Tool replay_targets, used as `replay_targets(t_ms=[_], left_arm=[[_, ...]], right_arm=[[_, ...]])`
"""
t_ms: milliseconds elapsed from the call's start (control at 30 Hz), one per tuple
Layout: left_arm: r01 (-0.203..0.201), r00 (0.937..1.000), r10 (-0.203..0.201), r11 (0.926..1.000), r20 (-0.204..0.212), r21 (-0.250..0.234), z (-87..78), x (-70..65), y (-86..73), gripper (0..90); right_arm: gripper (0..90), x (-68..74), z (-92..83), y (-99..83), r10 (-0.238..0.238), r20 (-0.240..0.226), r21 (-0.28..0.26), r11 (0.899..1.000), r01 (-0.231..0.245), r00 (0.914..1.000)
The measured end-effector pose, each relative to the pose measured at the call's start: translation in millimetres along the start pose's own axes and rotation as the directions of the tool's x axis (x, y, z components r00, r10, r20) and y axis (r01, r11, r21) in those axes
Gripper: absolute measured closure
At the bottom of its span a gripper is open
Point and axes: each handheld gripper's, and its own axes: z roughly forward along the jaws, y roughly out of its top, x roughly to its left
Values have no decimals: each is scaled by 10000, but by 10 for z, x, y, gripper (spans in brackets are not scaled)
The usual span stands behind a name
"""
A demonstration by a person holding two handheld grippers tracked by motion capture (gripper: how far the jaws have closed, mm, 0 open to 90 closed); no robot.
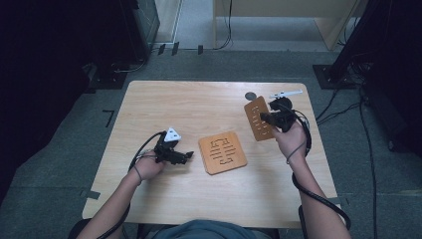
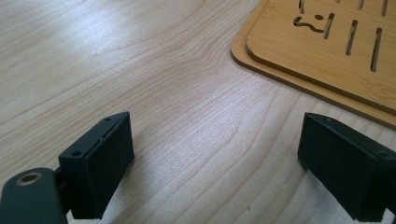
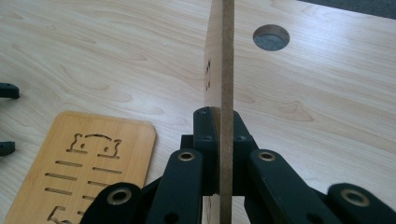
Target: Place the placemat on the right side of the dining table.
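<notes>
Between the right tool's [image 3: 219, 140] pinching pads, a board [image 3: 223, 70] stands edge-on (face hidden).

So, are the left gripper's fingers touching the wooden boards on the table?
Apart. The left gripper view shows the fingers open over bare table, the stacked boards lying ahead of them.

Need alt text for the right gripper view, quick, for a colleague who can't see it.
The right gripper is clamped on a thin wooden board held edge-on above a light wood table. A second slotted board lies flat at lower left; a round hole in the tabletop shows beyond.
</notes>
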Motion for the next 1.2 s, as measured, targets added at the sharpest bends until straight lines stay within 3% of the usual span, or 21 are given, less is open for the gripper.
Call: replay_targets(t_ms=[667,1200], left_arm=[[0,10000,0,10000,-4,-4,0,0,0,96],[18,10000,-18,10000,0,-19,1,-2,0,96]], right_arm=[[876,-244,-186,-13,518,467,-455,9977,-496,9976],[877,-439,-275,-58,851,912,-504,9955,-808,9922]])
